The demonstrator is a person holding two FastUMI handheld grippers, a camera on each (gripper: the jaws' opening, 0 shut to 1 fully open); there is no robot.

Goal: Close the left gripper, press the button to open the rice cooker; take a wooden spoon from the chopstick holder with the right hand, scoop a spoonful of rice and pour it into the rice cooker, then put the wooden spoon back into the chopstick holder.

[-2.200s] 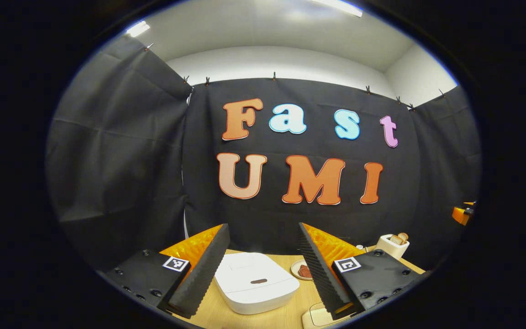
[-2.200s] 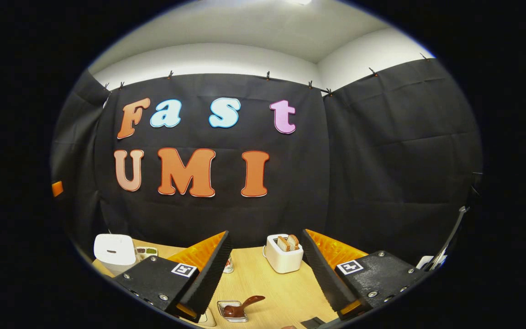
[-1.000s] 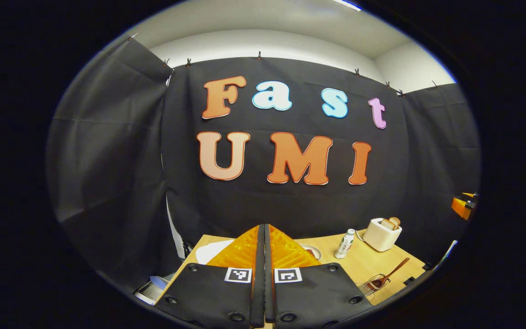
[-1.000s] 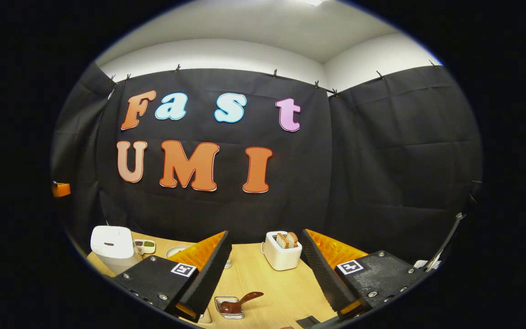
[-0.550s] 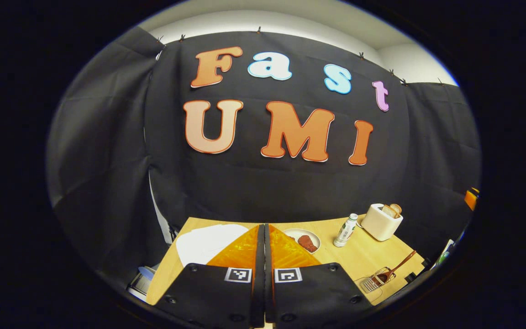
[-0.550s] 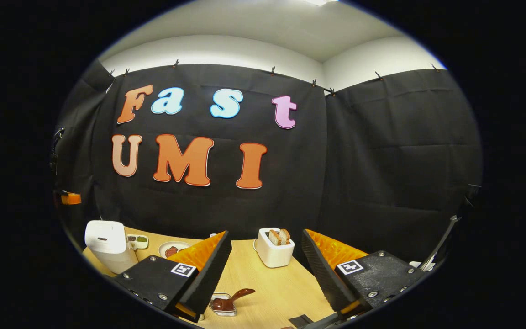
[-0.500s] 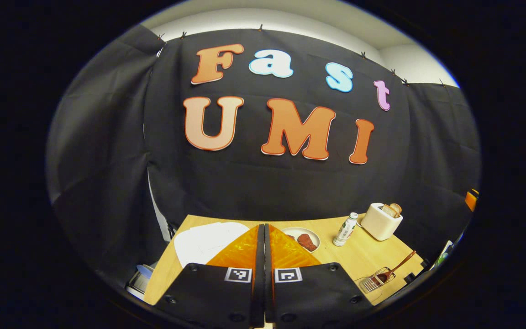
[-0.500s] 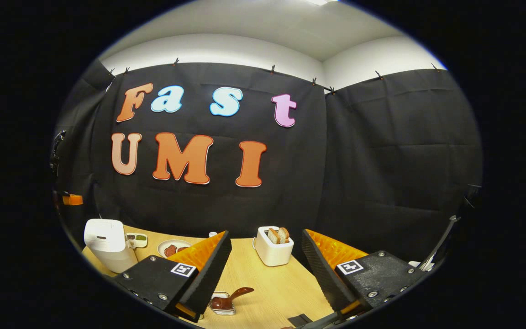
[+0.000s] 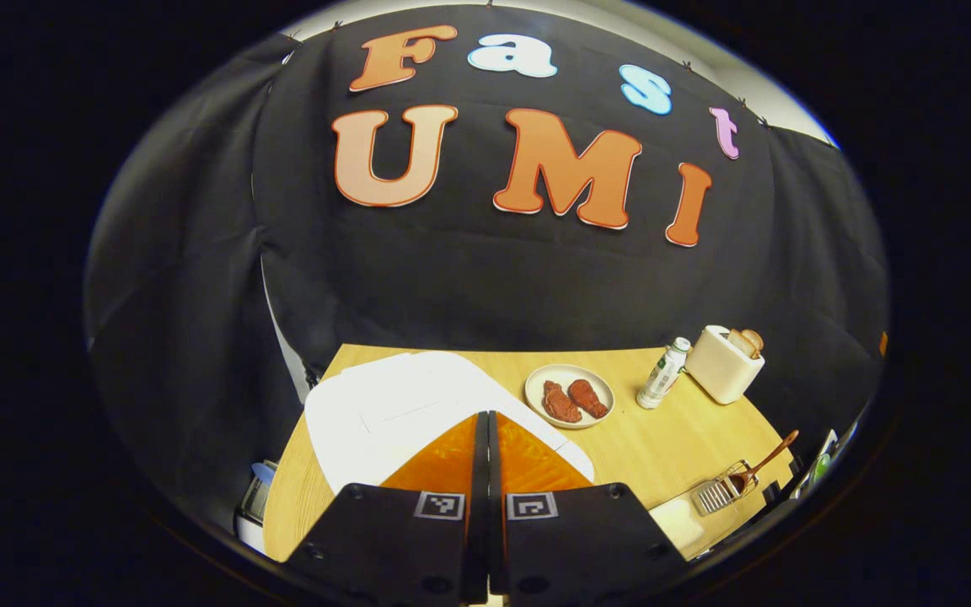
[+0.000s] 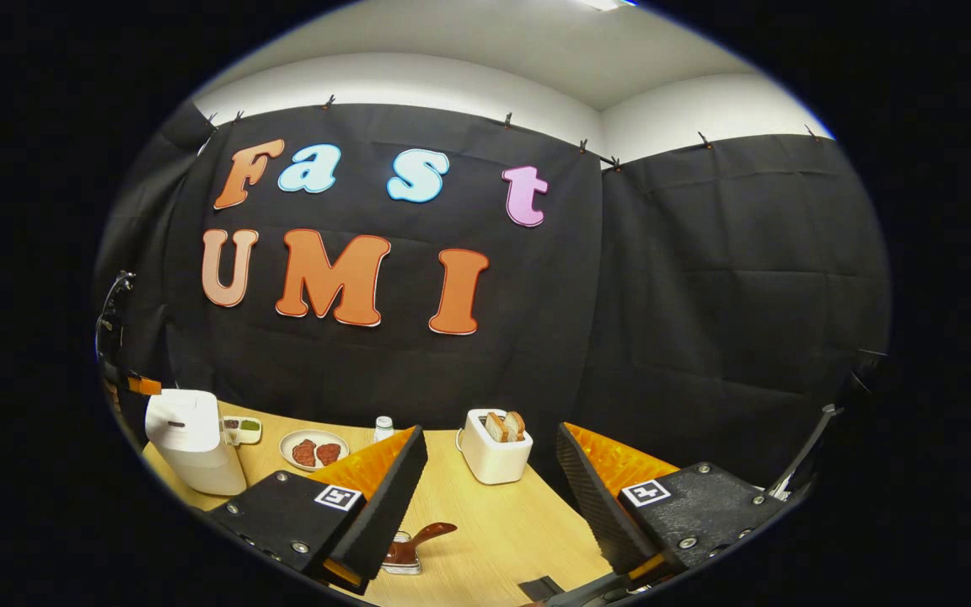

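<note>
Left hand-held gripper [image 9: 486,438]: fingers pressed together, poised over the white rice cooker [image 9: 401,405] at the near left of the surface [image 9: 662,438]. Judged step: pressing the lid button, which is hidden from view. Right hand-held gripper [image 10: 490,480]: spread, empty. Wooden spoon [image 10: 418,539] rests in its wire holder [image 10: 405,563], near centre. Next move calls for downward push.

Black cloth [image 10: 705,278] hangs around my booth on clips, meeting at a corner on the right in the right gripper view. Above it I see a white wall [image 10: 418,80] and a lit ceiling [image 10: 536,38]. Below stands a light wooden desk [image 9: 671,438], its far edge against the cloth.
</note>
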